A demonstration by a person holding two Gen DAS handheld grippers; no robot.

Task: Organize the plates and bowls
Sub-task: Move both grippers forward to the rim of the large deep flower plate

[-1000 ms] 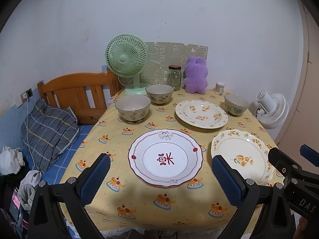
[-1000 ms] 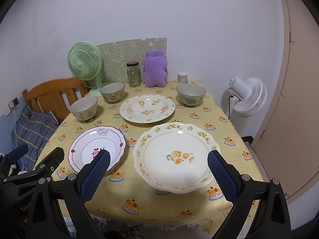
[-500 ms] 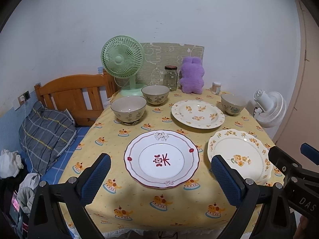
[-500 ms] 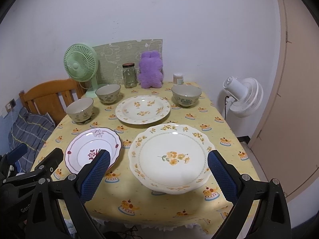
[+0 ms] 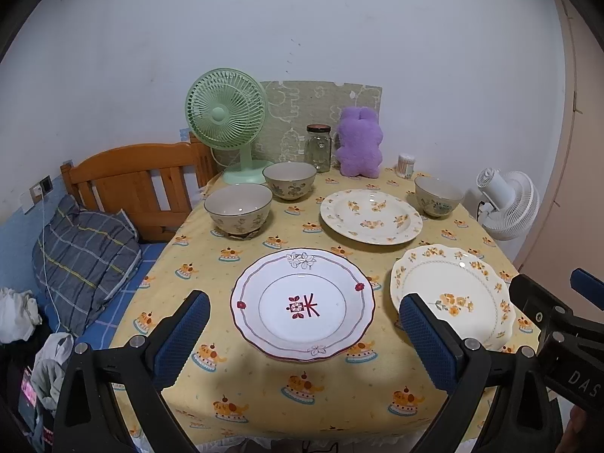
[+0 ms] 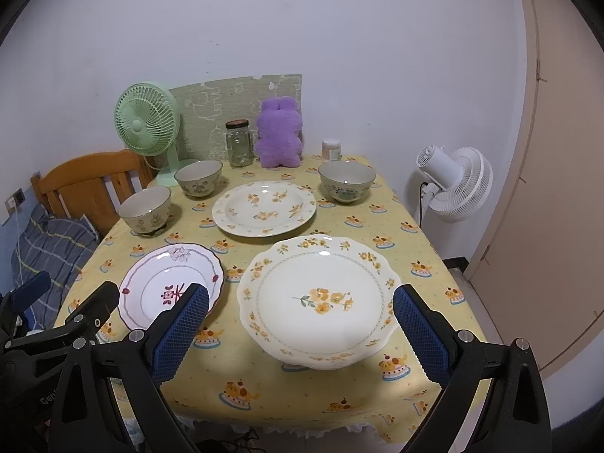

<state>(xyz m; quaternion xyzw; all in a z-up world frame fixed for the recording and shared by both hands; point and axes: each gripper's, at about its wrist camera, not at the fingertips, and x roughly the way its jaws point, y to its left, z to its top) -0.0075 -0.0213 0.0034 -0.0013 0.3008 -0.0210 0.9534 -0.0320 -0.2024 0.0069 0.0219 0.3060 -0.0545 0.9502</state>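
Both the left hand-held gripper (image 5: 304,324) and the right hand-held gripper (image 6: 301,315) are held spread apart, gripping nothing, above the desk (image 5: 264,389). Three plates are laid out there: the red-trimmed plate (image 5: 303,304), the scalloped plate (image 6: 317,298) and the far plate (image 6: 263,208). Three bowls (image 5: 238,208) are set behind, seemingly empty.

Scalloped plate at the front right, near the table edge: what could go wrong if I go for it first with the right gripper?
1. The scalloped plate sits near the tablecloth's front edge; a nudge toward you could tip it off.
2. The open right gripper meets a low rim, so a finger may slip or scrape the tablecloth.
3. The left gripper hovers close by the red-trimmed plate; the two grippers could collide.
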